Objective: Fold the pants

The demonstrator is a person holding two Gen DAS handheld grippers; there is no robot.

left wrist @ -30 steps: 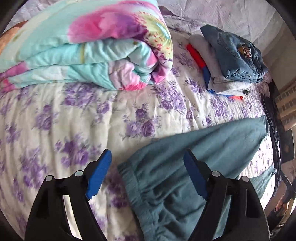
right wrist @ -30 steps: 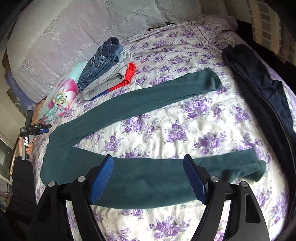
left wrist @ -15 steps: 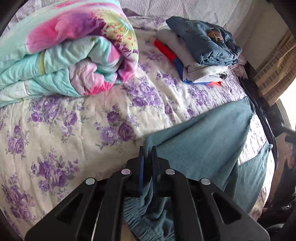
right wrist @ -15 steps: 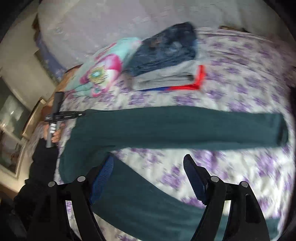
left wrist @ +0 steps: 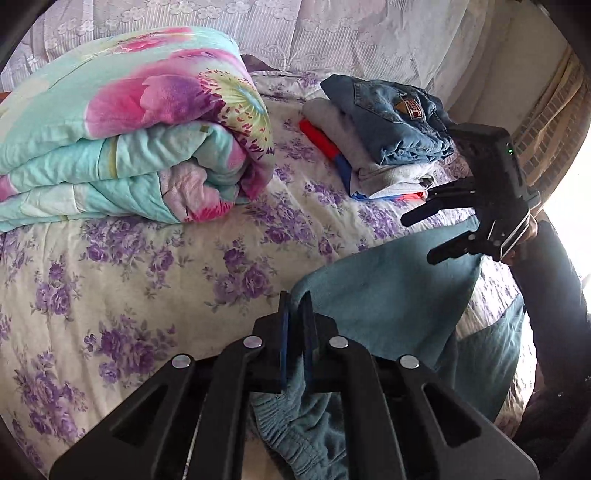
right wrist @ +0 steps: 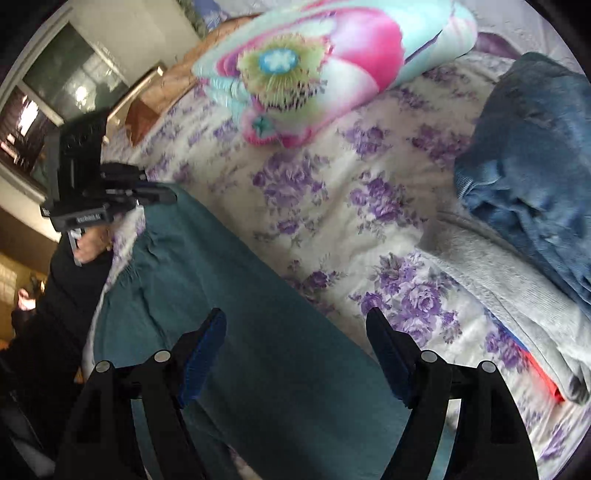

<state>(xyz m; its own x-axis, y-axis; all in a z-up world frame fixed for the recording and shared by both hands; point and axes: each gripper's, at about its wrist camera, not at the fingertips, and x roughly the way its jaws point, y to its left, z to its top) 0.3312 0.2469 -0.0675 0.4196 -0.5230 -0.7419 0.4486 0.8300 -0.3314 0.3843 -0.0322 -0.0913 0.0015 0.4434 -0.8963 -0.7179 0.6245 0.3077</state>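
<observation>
Teal pants point(left wrist: 391, 299) lie on a purple-flowered bedspread point(left wrist: 140, 266). My left gripper point(left wrist: 295, 306) is shut on the pants' waistband corner and holds it lifted off the bed. My right gripper point(right wrist: 295, 328) is open and empty, hovering over the upper leg of the pants point(right wrist: 258, 332). The right gripper also shows in the left wrist view point(left wrist: 424, 236), fingers apart, above the pants. The left gripper shows in the right wrist view point(right wrist: 162, 195), shut on the pants' edge.
A rolled flowered quilt point(left wrist: 122, 125) lies at the back left. A stack of folded clothes with jeans on top point(left wrist: 388, 118) sits at the back right, close to my right gripper point(right wrist: 528, 158). A padded headboard point(left wrist: 295, 33) is behind.
My left gripper closed on the waistband and lifted it. My right gripper swung from the pant legs toward the waist end, staying open.
</observation>
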